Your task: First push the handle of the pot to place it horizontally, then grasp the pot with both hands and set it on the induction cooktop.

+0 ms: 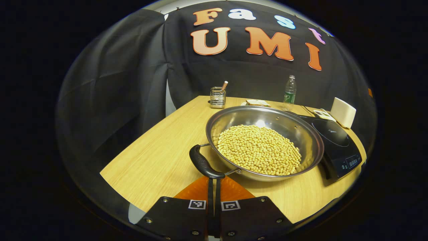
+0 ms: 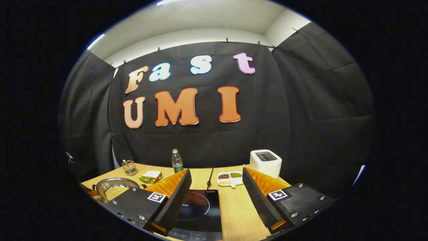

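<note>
Your left hand-held gripper sits nearest the lens in the left gripper view, its fingers drawn together with only a narrow slit between them and nothing clamped. Their tips meet the near end of the pot's black handle; whether they press on it cannot be confirmed. That handle runs along the pot's near-left rim. The pot, a wide steel pan holding soybeans, rests on the wooden surface, just beside the left edge of the induction cooktop.

Your right hand-held gripper is spread wide and holds nothing. It hovers over the cooktop, with the glass plate visible between its fingers.

Farther back stand a water bottle, a wire holder, a sandwich and a white toaster.
</note>
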